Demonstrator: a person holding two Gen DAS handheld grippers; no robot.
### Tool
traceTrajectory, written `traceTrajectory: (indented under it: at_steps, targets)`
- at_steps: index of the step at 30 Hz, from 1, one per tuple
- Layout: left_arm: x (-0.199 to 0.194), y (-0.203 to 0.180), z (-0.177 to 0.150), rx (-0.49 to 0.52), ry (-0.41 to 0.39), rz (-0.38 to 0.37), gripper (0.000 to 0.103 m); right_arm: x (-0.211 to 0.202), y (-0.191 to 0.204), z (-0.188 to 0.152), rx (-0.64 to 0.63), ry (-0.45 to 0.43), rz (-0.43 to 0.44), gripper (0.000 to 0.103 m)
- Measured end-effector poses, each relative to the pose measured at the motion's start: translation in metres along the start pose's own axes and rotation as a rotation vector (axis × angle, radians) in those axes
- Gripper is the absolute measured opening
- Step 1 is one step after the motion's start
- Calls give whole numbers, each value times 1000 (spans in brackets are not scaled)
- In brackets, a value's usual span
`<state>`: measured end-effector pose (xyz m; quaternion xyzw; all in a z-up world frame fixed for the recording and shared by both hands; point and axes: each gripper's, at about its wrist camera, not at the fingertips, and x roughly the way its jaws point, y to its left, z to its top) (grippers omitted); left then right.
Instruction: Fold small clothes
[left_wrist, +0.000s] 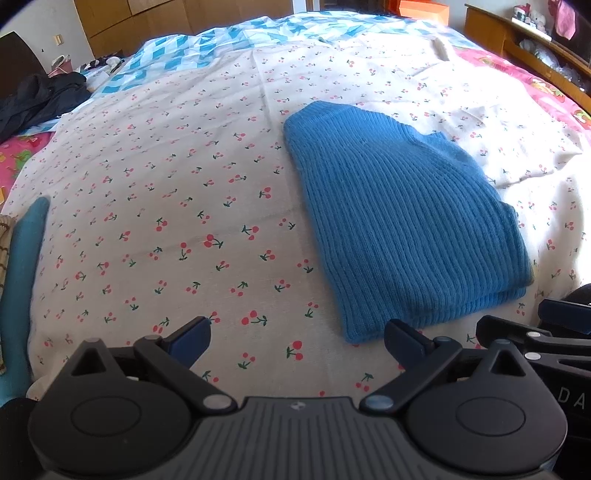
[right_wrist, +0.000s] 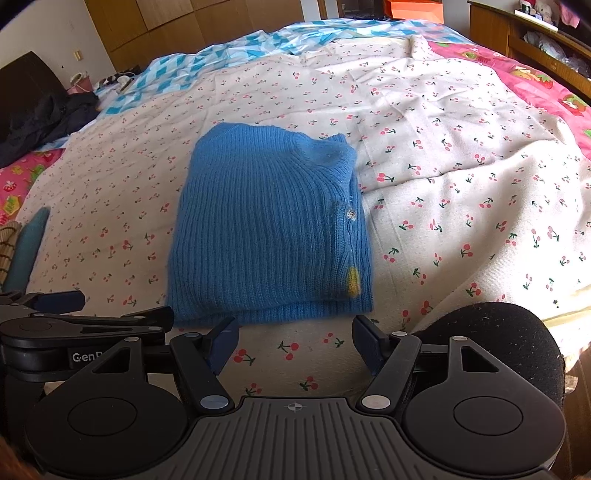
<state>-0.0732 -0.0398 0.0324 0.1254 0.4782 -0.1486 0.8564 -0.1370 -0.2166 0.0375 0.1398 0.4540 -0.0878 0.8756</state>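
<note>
Your left gripper (left_wrist: 297, 341) hangs above the cherry-print sheet (left_wrist: 166, 206) with its fingers spread wide and nothing between them. Your right gripper (right_wrist: 293, 343) is in the same condition: fingers set well apart, only bare sheet showing in the gap. The two tools sit side by side, close together, both at the near edge of the bed.

The blue knit sweater (right_wrist: 266, 229) lies folded into a compact rectangle on the sheet, ribbing running near to far. Its near hem is just beyond the right gripper's fingertips, not touching them. From the left wrist view the sweater lies to the right of centre, its near corner close to that gripper's right finger (left_wrist: 404, 338).

A small yellow patch (right_wrist: 352, 282) shows on the sweater's right edge, near the hem.

A blue-and-white checked cover (left_wrist: 207, 48) lies at the far end of the bed. Dark clothing (left_wrist: 40, 99) is heaped far left. A teal item (left_wrist: 26, 243) lies at the near left edge.
</note>
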Motion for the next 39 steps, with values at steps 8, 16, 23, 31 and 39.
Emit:
traceTrajectory:
  at_steps: [8,16,23,31,39]
  targets:
    - [1,0,-1,-6,0,-2,103,0,0,0,-1,0,-1,69]
    - [0,0,-1,-6,-8,5,103,-1,0,0,-2,-4,0,69]
    - [0,0,-2,-6,-8,5,103,-1,1,0,-4,-5,-2,69]
    - [0,1,-3,-11,-6,2,103,0,1,0,-8,-5,-6,69]
    - [0,2,-3,-11,-6,2,103,0,2,-1,-9,-5,-6,69]
